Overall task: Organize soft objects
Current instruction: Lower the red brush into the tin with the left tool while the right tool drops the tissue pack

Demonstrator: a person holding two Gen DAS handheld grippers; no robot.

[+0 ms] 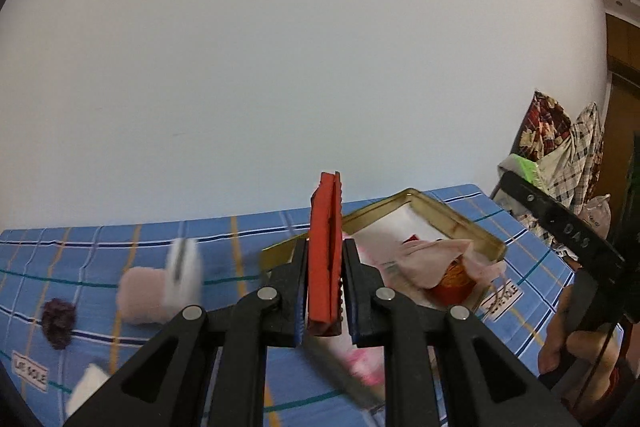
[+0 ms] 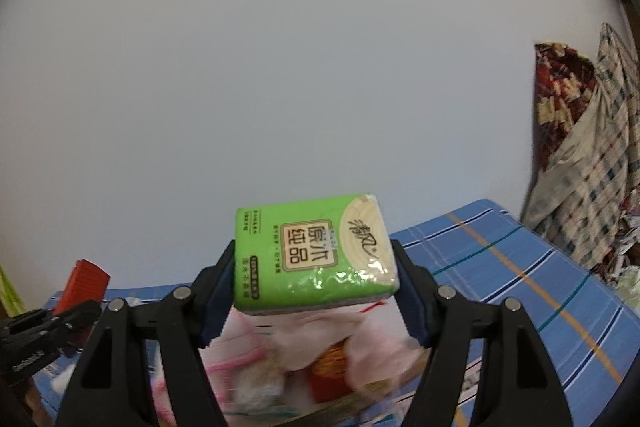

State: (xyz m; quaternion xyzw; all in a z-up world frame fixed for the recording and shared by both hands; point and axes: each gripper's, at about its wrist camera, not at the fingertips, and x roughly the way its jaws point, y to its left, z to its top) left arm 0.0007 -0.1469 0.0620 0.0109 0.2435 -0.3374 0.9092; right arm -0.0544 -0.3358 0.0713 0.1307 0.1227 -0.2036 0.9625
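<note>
**Desk:** What do the left tongs (image 1: 325, 291) carry?

**Photographer:** A flat red pad (image 1: 326, 251), stood on edge and clamped between the two jaws, raised above the blue plaid cloth (image 1: 224, 239) just on the near side of the gold tin (image 1: 472, 223). It looks stiff enough to stand straight, and one long edge seems ribbed. Held at its lower end, it may pivot if bumped.

**Desk:** And the right tongs (image 2: 314, 279)?

**Photographer:** They are closed on a green tissue pack (image 2: 312, 251), lifted directly above the tin's contents. The film wrap shines, so it is probably slippery; the pack looks light and squashy, and the jaws press in on its two short sides. That broad squeeze seems the sensible hold, since a corner pinch would likely slide off.

**Desk:** What else is out?

**Photographer:** Left of the tin lie a pale pink puff (image 1: 142, 297), a dark purple tuft (image 1: 59, 321) farther left, and a white scrap (image 1: 86, 387) toward the camera. Inside the tin, pinkish cloth (image 1: 436, 259) drapes over something red and orange.

**Desk:** Anything unclear?

**Photographer:** Plenty. The tin's contents blur in the right wrist view, and the red-orange thing cannot be identified. A white object beside the puff is smeared, and a pink item under the left tongs is mostly hidden.
</note>
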